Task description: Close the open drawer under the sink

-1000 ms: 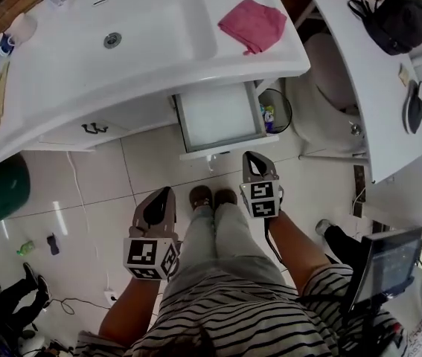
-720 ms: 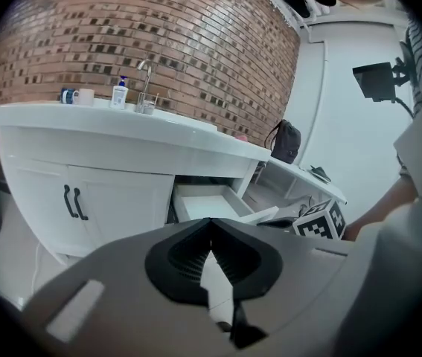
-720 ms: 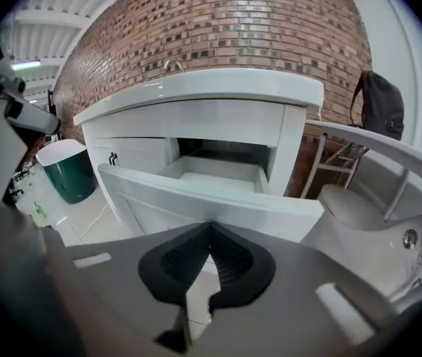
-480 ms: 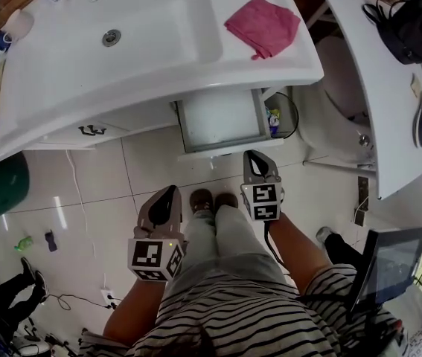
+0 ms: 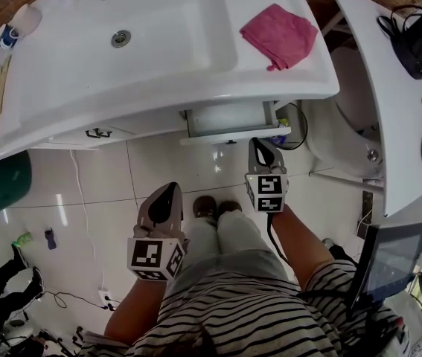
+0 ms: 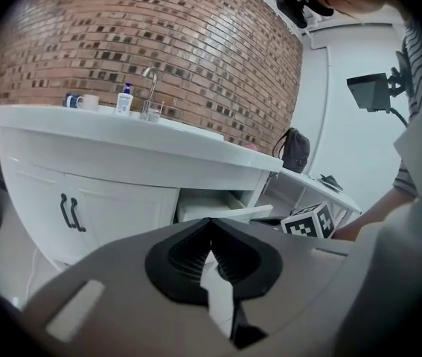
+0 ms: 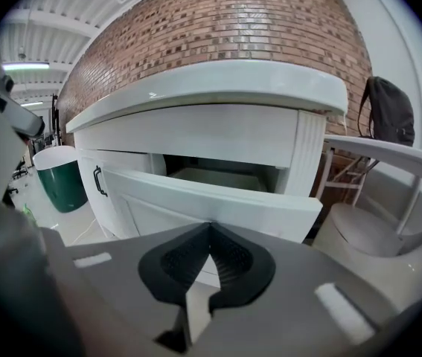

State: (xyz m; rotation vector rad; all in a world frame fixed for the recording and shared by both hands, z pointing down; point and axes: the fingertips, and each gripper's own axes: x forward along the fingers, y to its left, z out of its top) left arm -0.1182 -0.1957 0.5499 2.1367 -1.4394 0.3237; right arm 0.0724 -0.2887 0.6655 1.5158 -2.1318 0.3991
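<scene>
at far left a green bin (image 5: 6,183) stands on the floor. the left gripper (image 5: 169,190) hangs over the tiles beside the person's shoes, well short of the cabinet, its jaws clenched tip to tip on nothing. above, the white sink (image 5: 121,39) tops the cabinet. the drawer (image 5: 233,121) beneath its right part stands partly open. the right gripper (image 5: 260,143) sits just before the drawer front, jaws likewise pressed together and empty; whether it touches is unclear. a pink cloth (image 5: 279,34) lies on the sink's right rim.
</scene>
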